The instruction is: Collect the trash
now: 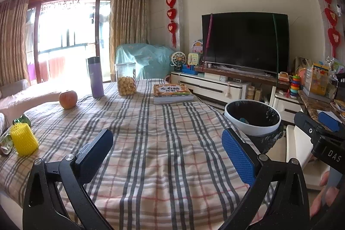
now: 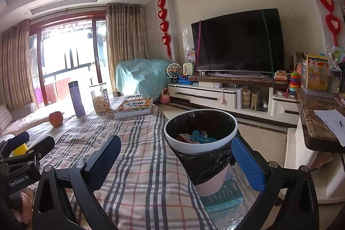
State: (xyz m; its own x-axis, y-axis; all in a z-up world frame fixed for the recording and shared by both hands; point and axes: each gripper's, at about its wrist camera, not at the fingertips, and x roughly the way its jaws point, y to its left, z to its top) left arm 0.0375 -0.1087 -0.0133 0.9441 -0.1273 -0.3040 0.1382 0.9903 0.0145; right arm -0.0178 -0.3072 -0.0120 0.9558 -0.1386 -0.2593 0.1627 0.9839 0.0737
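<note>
A yellow foam fruit net [image 1: 23, 139] stands on the plaid cloth at the table's left edge, with a crumpled clear-and-green wrapper [image 1: 7, 141] beside it. My left gripper [image 1: 168, 154] hovers open over the middle of the cloth, holding nothing, with the net off to its left. The white bin with a black bag [image 2: 200, 133] stands just past the table's right edge; a blue item and a red-and-white packet lie inside. My right gripper [image 2: 175, 163] is open and empty, its blue pad [image 2: 248, 165] close to the bin's right side.
On the far half of the table [image 1: 172, 122] are an apple [image 1: 68, 99], a purple flask [image 1: 96, 77], a jar of round snacks [image 1: 126, 79] and a stack of books [image 1: 172, 92]. A teal box [image 2: 224, 195] lies under the bin. TV cabinet and marble counter [image 2: 319, 122] stand to the right.
</note>
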